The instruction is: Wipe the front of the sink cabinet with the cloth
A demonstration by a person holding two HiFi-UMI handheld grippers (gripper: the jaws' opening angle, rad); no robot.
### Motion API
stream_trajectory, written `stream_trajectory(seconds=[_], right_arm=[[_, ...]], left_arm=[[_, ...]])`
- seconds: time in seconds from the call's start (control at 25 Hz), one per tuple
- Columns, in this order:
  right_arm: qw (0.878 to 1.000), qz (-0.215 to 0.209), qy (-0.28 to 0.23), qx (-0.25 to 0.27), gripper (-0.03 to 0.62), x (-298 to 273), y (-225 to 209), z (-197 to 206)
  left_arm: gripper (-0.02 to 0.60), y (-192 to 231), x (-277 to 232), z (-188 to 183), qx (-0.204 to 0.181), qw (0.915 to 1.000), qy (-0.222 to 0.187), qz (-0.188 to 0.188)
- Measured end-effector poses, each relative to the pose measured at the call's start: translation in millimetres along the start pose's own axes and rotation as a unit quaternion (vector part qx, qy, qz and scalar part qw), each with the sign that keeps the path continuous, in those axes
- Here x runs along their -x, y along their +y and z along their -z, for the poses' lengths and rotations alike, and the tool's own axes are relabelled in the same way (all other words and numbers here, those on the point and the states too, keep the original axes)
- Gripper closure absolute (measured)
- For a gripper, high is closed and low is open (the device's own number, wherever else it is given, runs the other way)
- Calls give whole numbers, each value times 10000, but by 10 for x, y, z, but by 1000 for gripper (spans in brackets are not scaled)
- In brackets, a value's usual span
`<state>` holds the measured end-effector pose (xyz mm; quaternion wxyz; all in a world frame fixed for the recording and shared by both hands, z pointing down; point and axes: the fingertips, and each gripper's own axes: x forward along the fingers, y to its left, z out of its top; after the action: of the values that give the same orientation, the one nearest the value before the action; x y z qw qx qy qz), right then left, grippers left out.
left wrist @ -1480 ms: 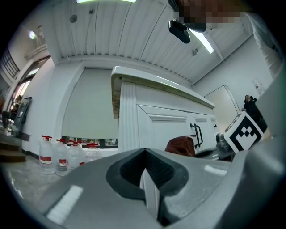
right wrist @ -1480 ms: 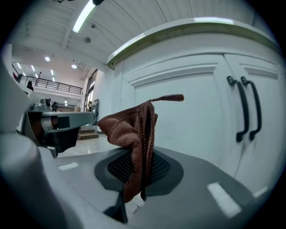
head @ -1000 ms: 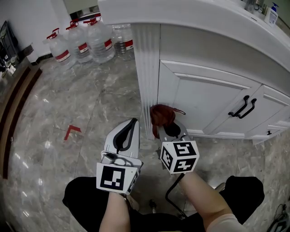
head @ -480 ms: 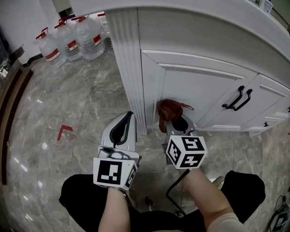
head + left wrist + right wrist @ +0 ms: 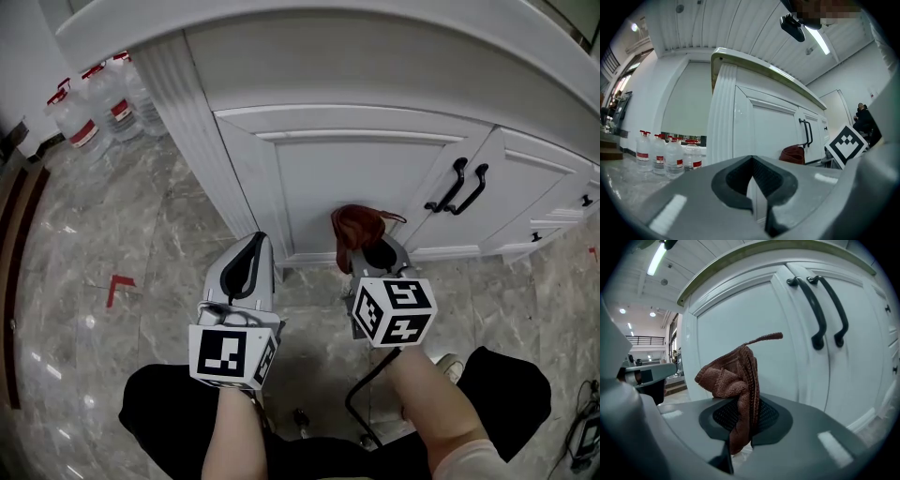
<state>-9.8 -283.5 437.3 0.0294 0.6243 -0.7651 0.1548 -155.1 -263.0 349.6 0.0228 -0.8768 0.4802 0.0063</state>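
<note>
Right gripper [image 5: 740,437] is clamping the cloth [image 5: 733,380] by one fold, most of it bunching above the jaws close to the cabinet door [image 5: 759,333], low & left of the handles [image 5: 820,310]; can't tell if it's touching. Left gripper [image 5: 752,192] is sitting closed & empty by the corner post [image 5: 721,117]. Cloth is looking light, soft & floppy, so prob. gripping deep in the bunch is giving a firmer wad for pressing.
</note>
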Motion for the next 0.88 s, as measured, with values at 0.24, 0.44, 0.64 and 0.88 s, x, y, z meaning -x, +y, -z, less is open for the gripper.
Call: stream_trajectory(seconds=[0.24,0.44,0.64,0.88], right_arm=[[9989,459,32,111,508,148,-382,-45],[9968,798,36,-57,508,292,-716,-91],[9960,889,60,-24,507,375,-809,-136],[9927,1204,59,-21,508,519,-1046,-161]], left_arm=[[581,-93,-93,107,-214,9997,133,8],[581,-208,-161,176,-79,9998,111,123],[581,-247,-210,171,-211,9996,136,163],[581,-246,-154,194,-30,9998,150,133]])
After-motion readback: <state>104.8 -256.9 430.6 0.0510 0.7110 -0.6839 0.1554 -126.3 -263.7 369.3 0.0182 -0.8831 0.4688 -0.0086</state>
